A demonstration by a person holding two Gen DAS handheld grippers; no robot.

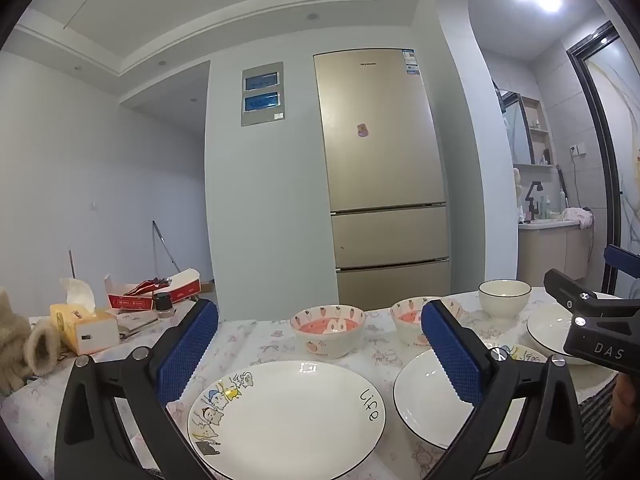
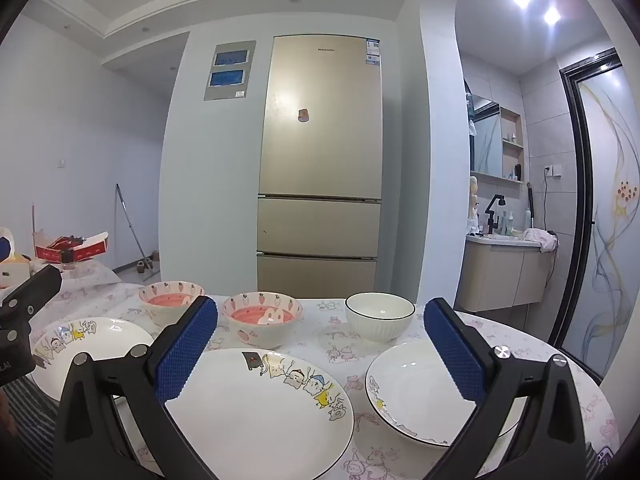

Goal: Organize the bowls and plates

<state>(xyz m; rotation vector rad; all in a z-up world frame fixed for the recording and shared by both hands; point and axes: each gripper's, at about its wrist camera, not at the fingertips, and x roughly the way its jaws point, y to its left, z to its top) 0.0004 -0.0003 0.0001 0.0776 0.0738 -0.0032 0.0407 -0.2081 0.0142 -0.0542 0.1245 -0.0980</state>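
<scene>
Three white plates lie in a front row on the flowered tablecloth: a cartoon plate marked "life" (image 1: 286, 416) (image 2: 92, 344), a middle cartoon plate (image 1: 436, 396) (image 2: 260, 412), and a deeper plate (image 2: 420, 392) at the right. Behind them stand two pink strawberry bowls (image 1: 328, 330) (image 2: 262, 318) and a white black-rimmed bowl (image 1: 505, 298) (image 2: 379, 316). My left gripper (image 1: 319, 316) hovers open above the "life" plate, holding nothing. Over the middle plate my right gripper (image 2: 320, 308) is open and empty too.
At the table's left end are a yellow tissue box (image 1: 86, 326), a red carton (image 1: 152, 292), a small dark-capped jar (image 1: 164, 306) and a plush toy (image 1: 20, 344). A gold fridge (image 2: 320, 168) stands behind the table. A striped sleeve (image 1: 600, 420) shows lower right.
</scene>
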